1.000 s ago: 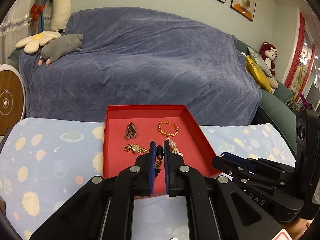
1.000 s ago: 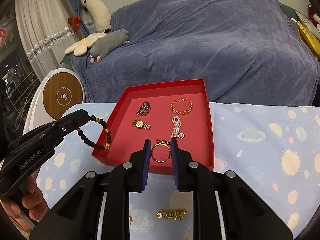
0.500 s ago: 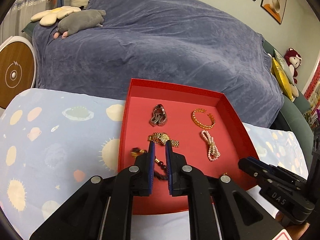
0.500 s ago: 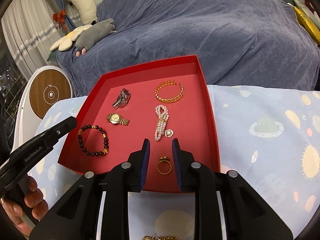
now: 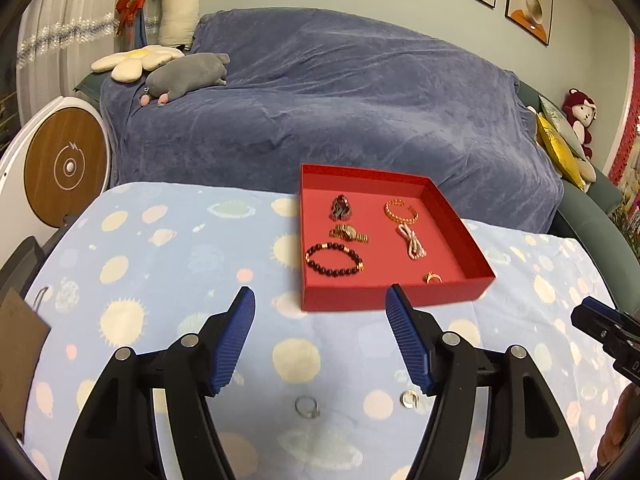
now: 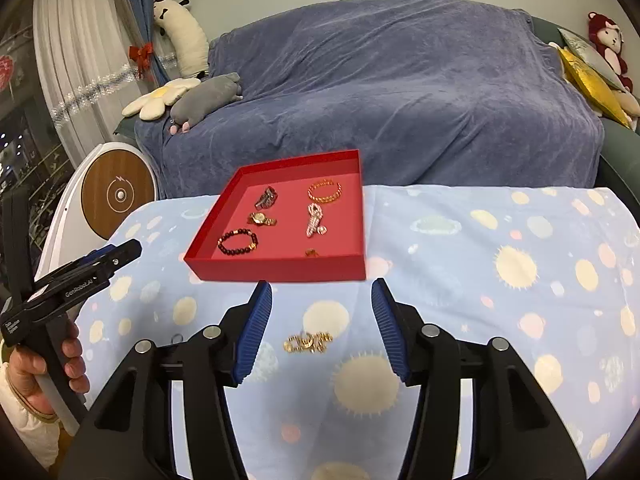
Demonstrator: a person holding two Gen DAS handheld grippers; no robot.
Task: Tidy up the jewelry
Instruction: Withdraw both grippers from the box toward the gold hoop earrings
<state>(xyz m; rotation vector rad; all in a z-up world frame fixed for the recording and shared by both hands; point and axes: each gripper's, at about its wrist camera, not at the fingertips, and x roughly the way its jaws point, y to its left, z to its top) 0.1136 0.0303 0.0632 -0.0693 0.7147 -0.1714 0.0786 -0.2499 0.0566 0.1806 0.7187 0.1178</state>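
Blue tablecloth [image 6: 460, 280]: gold chain [image 6: 308, 343] between spread, just-opened right tool [image 6: 320, 292] fingers, untouched.

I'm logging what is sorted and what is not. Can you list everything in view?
red tray: 1, red, on the blanket
dark bead bracelet: 1, in tray, near left
gold watch: 1, in tray
dark watch: 1, in tray, far left
gold bangle: 1, in tray, far right
pearl strand: 1, pinkish white, in tray
gold ring: 1, in tray, near right
silver rings: 2, on blanket
gold chain: 1, on blanket
blanket: 1, pale blue, patterned
sofa cover: 1, blue
left tool: open, empty
right tool: open, empty
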